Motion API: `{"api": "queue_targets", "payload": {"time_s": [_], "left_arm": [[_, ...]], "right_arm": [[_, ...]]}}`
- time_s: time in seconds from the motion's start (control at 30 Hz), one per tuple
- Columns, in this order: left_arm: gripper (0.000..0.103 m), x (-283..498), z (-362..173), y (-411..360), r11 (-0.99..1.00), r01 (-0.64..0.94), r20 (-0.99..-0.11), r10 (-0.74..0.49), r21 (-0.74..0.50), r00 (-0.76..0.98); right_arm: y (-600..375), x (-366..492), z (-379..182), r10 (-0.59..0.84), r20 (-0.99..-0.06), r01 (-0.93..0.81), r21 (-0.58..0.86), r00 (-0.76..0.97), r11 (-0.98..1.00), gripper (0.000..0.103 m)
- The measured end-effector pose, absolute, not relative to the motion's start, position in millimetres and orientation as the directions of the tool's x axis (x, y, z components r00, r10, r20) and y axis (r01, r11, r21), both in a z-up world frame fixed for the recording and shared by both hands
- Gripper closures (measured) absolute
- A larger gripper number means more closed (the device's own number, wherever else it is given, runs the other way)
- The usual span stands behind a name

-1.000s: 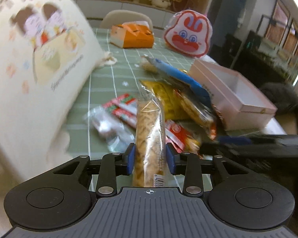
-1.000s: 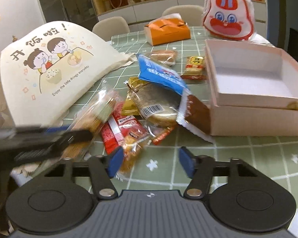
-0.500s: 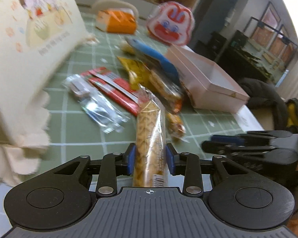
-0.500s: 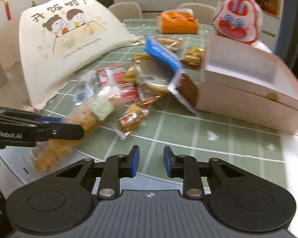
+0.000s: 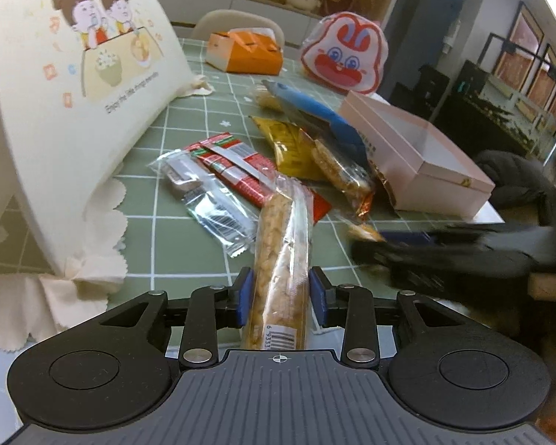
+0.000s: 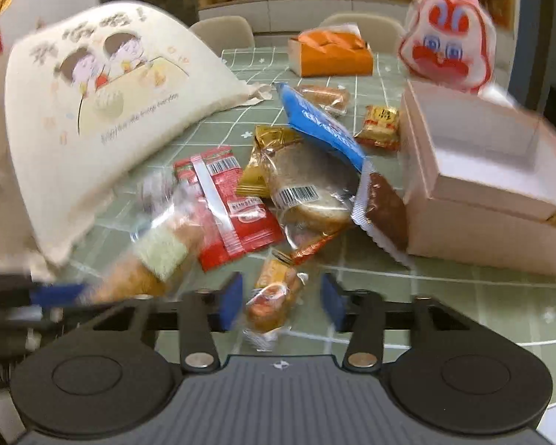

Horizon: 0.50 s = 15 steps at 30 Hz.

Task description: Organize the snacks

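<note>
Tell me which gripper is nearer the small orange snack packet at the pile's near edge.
Right. The right gripper is open astride the small orange snack packet; the left gripper sits off to the side, clamping a long snack bar.

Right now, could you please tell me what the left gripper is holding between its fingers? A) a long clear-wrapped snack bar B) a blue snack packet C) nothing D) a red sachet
A: the left gripper has its fingers closed on the long clear-wrapped snack bar, whose barcode end sits by the camera.

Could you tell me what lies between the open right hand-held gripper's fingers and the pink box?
In the right wrist view, a small orange-wrapped snack sits between the right hand-held gripper fingers; beyond it lies bare green tablecloth up to the pink box.
</note>
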<state>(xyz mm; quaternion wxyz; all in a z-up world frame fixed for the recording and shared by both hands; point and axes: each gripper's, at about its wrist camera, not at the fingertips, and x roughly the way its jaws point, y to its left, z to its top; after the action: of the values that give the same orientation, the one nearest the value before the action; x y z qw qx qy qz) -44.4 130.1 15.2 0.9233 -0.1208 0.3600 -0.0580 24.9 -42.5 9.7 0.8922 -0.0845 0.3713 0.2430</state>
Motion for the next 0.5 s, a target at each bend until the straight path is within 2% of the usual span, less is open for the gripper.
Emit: {"api": "queue_targets", "payload": {"time_s": [0.1, 0.3, 0.4, 0.5], "left_arm": [[0.067, -44, 17, 118, 0.968, 0.056, -0.652, -0.209, -0.246, 0.729], [0.067, -60, 21, 79, 0.913, 0.218, -0.647, -0.4, -0.345, 0.65], [0.068, -61, 39, 61, 0.867, 0.282, -0.594, -0.488, -0.41, 0.639], [0.068, -51, 83, 46, 0.845, 0.357, -0.497, -0.526, -0.398, 0.69]], "right_arm": [[-64, 6, 18, 0.393, -0.702, -0.518, 0.041, 0.594, 0.855, 0.079], [-138, -27, 36, 0.363, -0.69, -0.462, 0.047, 0.626, 0.886, 0.082], [-177, -32, 52, 0.351, -0.673, -0.403, 0.085, 0.651, 0.911, 0.083], [-209, -30, 85, 0.352, -0.605, -0.364, 0.108, 0.714, 0.925, 0.083]]}}
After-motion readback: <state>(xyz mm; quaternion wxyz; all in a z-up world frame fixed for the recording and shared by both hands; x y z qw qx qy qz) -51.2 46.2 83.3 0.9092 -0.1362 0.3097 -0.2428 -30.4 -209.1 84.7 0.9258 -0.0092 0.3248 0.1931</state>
